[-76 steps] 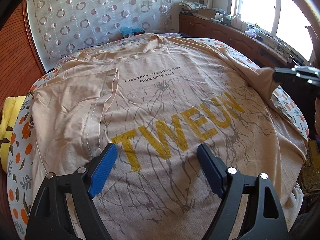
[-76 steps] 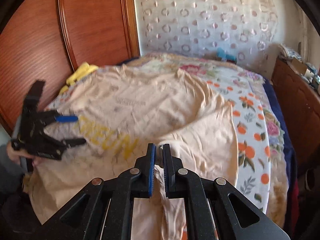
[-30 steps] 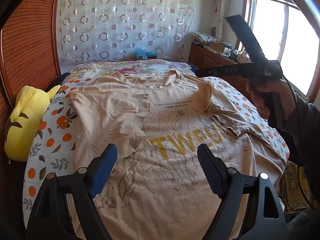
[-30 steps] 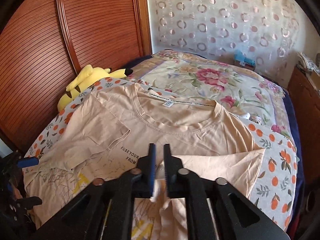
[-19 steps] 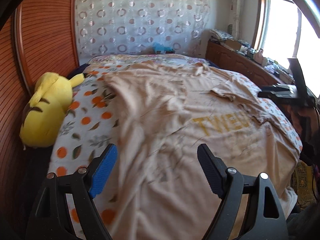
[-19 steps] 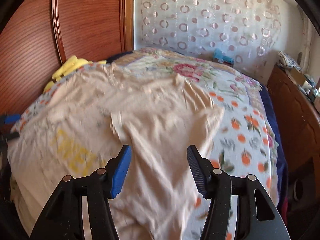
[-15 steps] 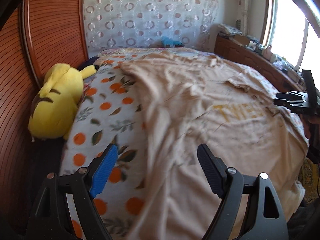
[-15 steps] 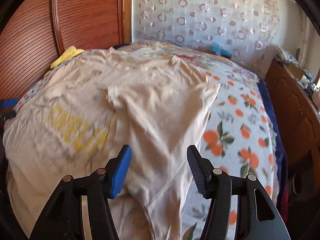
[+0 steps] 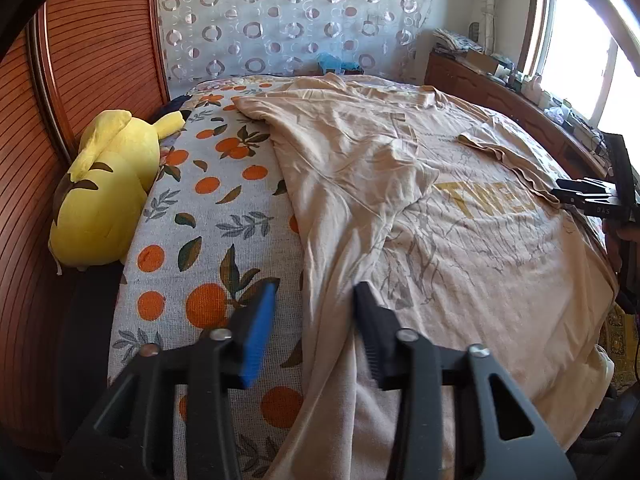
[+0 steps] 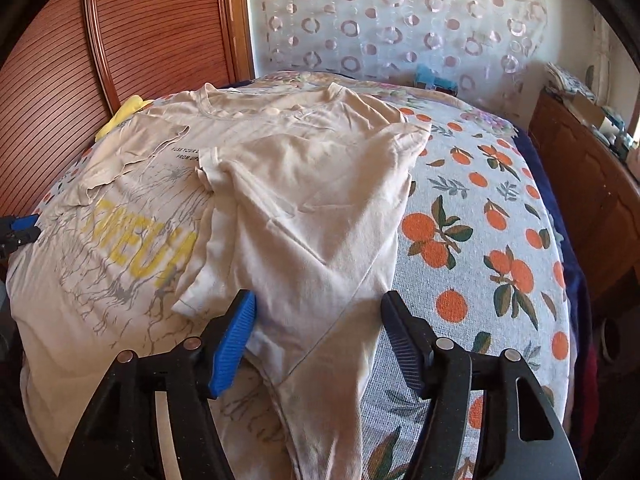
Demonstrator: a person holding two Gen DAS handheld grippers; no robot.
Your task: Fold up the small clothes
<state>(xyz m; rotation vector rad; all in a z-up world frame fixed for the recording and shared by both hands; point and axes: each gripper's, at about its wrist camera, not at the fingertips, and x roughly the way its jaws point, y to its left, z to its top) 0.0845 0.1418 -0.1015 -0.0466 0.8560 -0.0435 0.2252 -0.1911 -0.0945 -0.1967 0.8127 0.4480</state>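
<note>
Now both grippers gape, holding nothing: left gripper [image 9: 314, 322] straddles the shirt [image 9: 440, 248] left long edge, right gripper [image 10: 318, 330] over its right folded-in side; long axis runs straight ahead.

Left wrist view: we look along the left gripper [image 9: 312, 320] from low over the T-shirt [image 9: 420, 216], at its hem corner on the plush-toy [image 9: 104, 188] side, facing the curtain [image 9: 288, 20].
Right wrist view: we look along the right gripper [image 10: 318, 324] from low over the T-shirt [image 10: 304, 208], at its opposite side edge, also facing the curtain [image 10: 400, 20].
Nearness: in both views we sit close above the cloth, fingers filling the lower frame.
Shared part: we see the T-shirt's printed front, the orange-print bedspread [image 9: 208, 216], the curtain, and each view catches the other gripper at the T-shirt's far edge.
</note>
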